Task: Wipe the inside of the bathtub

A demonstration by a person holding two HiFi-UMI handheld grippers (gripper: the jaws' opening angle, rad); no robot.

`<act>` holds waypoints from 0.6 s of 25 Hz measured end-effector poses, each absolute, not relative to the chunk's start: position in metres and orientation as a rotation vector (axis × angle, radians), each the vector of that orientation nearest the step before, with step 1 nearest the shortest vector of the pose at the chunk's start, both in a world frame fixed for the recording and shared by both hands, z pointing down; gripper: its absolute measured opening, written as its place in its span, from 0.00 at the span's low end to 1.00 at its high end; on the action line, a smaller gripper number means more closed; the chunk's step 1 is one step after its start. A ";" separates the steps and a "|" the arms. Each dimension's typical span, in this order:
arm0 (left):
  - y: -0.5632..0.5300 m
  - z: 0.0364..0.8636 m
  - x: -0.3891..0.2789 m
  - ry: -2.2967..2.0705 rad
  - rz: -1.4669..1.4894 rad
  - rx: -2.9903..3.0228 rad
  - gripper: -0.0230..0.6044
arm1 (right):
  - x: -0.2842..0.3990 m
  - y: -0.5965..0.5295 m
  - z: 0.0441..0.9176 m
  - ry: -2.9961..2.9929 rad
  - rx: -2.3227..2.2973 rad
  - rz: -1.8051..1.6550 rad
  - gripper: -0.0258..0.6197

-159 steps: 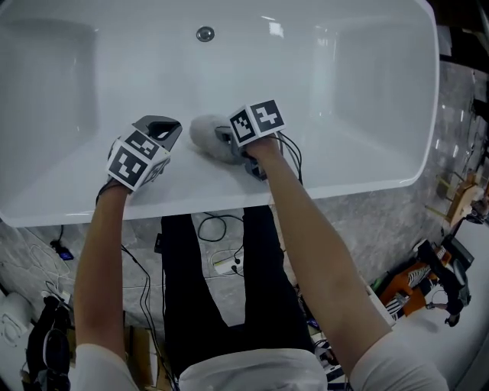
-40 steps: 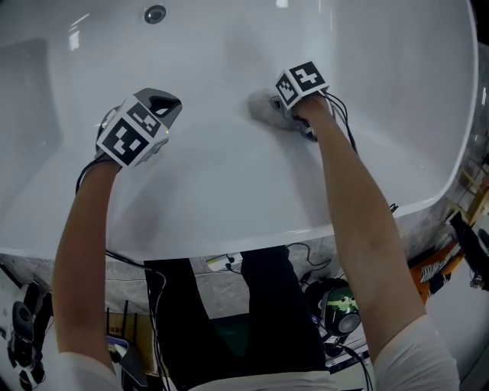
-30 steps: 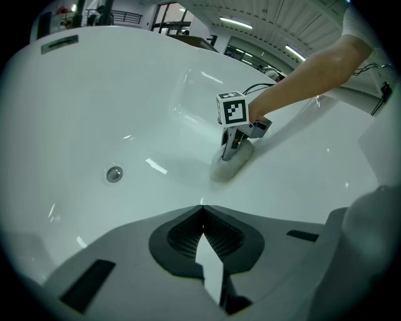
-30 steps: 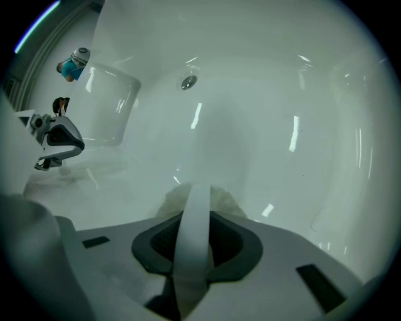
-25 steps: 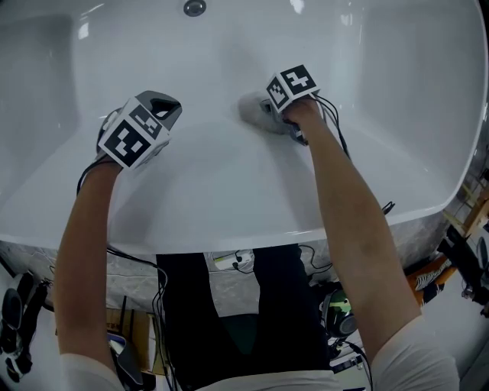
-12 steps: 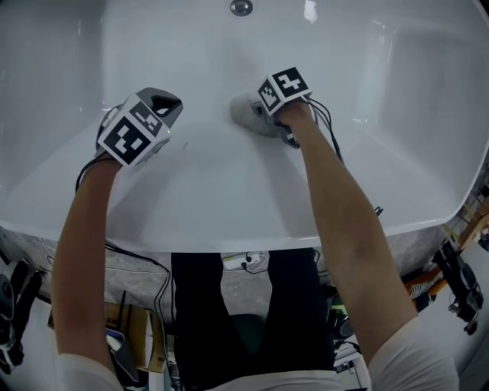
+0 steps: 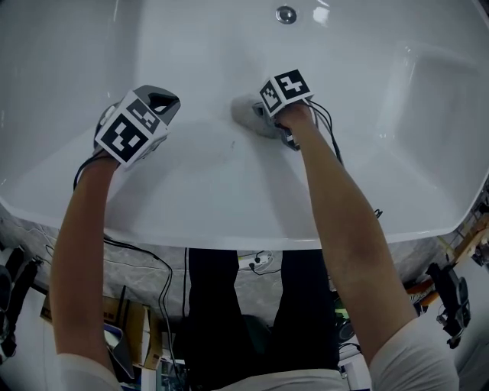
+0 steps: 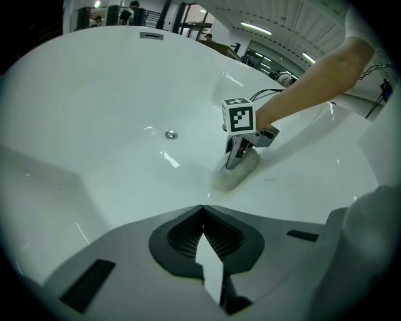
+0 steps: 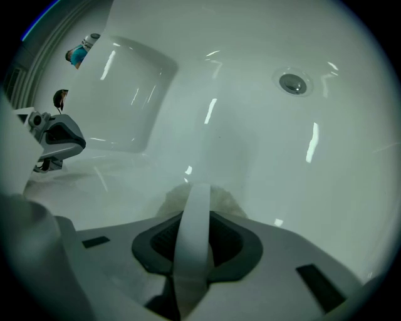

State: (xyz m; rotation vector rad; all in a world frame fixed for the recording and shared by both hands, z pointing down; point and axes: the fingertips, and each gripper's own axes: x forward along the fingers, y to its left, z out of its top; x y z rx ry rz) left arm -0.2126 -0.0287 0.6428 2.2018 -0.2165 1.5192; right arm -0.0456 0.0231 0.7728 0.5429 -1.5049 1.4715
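- Step in hand, as I judge it: wiping the near inner slope of the bathtub (image 7: 229, 191).
- My right gripper (image 7: 258, 118) is clamped on the one grey wiping pad (image 7: 243, 111), which lies just ahead of the jaws, against the tub.
- My left gripper (image 7: 160, 103) has its jaws together with nothing between them.
- The next move calls for steady pressure and a sweep toward the one drain (image 7: 286, 14), well beyond the jaws.
- Count: two grippers, one tub.

Glossy white bathtub (image 7: 229, 176), round metal drain (image 7: 286, 14) in its floor; pale grey fluffy wiping pad (image 7: 244, 112) pressed against its sloping near wall.
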 end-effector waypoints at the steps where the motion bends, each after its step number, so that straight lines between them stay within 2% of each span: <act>1: -0.029 0.644 -0.220 -0.220 1.521 2.197 0.05 | -0.053 0.022 0.773 -1.508 0.539 1.474 0.18; 15: -0.039 0.646 -0.329 -0.302 1.586 2.120 0.05 | -0.177 -0.005 0.771 -1.576 0.493 1.462 0.18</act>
